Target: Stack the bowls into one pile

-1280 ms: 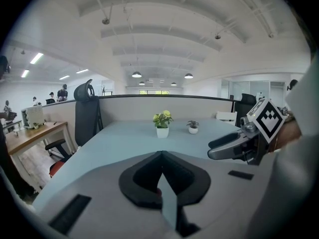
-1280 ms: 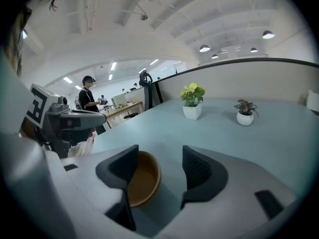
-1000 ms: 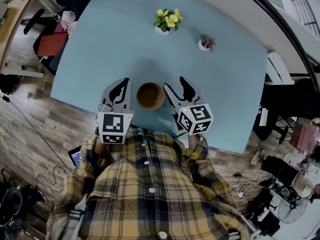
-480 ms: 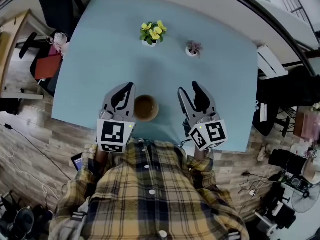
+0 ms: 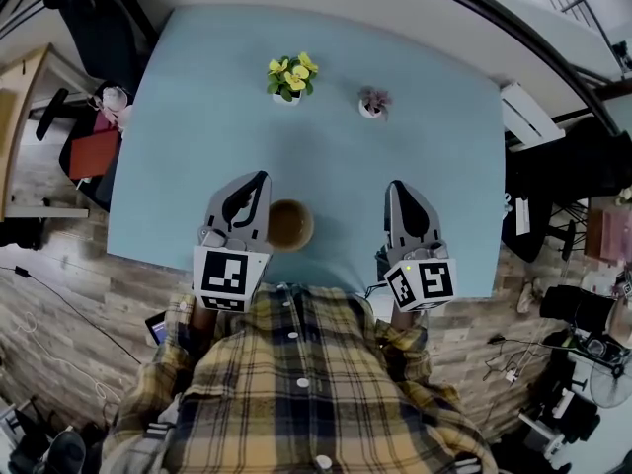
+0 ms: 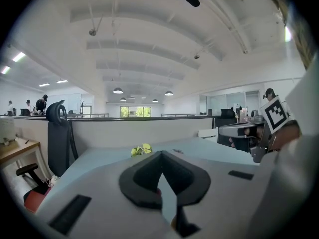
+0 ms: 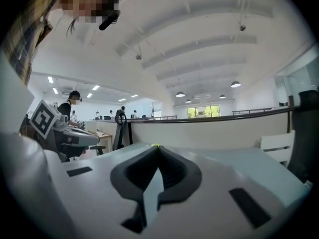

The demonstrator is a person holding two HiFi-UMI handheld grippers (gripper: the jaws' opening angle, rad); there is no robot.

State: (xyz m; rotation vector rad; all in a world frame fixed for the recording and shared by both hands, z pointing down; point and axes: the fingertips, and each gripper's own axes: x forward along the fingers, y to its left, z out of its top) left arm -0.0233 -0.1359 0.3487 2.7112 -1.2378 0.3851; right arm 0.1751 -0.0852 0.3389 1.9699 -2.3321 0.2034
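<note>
A brown bowl pile (image 5: pixel 289 223) stands on the light blue table (image 5: pixel 434 146) near its front edge, close to the person's shirt. My left gripper (image 5: pixel 259 179) hovers just left of the pile, shut and empty; in the left gripper view its jaws (image 6: pixel 160 155) meet with nothing between them. My right gripper (image 5: pixel 397 188) is well to the right of the pile, apart from it. Its jaws have just been closing and now stand shut with nothing between them (image 7: pixel 158 149). Neither gripper view shows the bowls.
A pot of yellow flowers (image 5: pixel 289 75) and a small pink plant (image 5: pixel 372 102) stand towards the table's far side. The yellow flowers (image 6: pixel 140 150) also show ahead of the left gripper. Office chairs (image 5: pixel 94 136) and a wooden floor surround the table.
The right gripper has drawn away to the right of the bowl pile and its jaws have gone from wide open to shut. Both grippers have risen. The left gripper stays shut beside the pile.
</note>
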